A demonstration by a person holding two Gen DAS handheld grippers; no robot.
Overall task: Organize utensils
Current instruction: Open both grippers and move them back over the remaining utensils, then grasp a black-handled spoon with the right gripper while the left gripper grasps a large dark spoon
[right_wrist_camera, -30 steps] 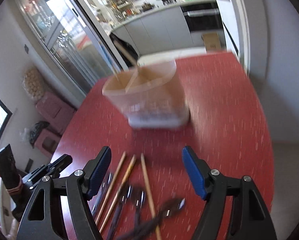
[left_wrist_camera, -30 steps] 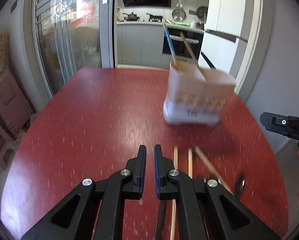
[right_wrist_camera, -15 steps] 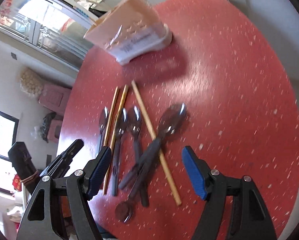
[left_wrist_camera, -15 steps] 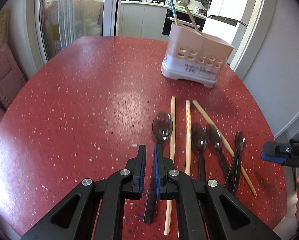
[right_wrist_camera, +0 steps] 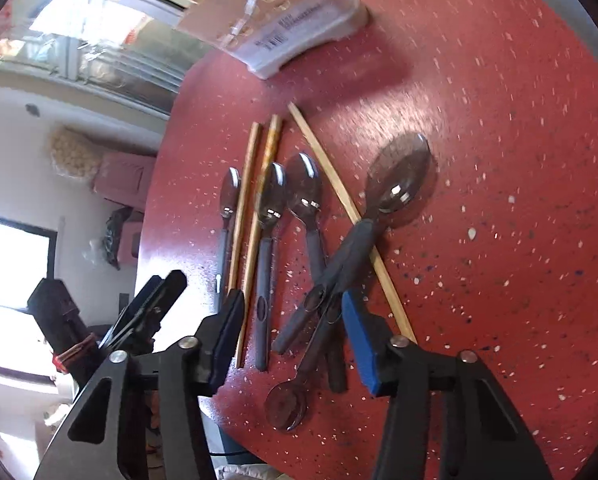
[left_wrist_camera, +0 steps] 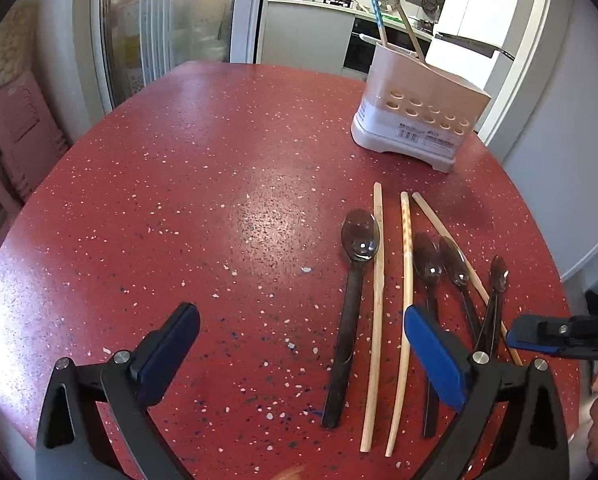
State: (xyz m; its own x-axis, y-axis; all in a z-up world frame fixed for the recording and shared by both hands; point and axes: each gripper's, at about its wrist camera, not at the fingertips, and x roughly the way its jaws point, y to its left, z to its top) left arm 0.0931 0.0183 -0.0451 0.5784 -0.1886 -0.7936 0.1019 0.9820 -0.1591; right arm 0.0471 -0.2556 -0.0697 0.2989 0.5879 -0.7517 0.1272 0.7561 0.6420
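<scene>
Utensils lying along one edge of the round red speckled tabletop (left_wrist_camera: 203, 184)

The perforated white plastic utensil holder (left_wrist_camera: 419, 120) is standing nearer the far edge, two sticks in it; before it, pale wooden chopsticks (left_wrist_camera: 405, 300) are lying among dark-handled metal spoons (left_wrist_camera: 357, 264), the largest spoon (right_wrist_camera: 395, 184) crossing one chopstick.

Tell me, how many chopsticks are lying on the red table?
3 chopsticks: one lies beside the big spoon, one just right of it, the third slants among the smaller spoons. Two more sticks stand in the holder.

Bright daylight, glare on table (left_wrist_camera: 259, 208), fisheye-warped edges, slight blur
</scene>
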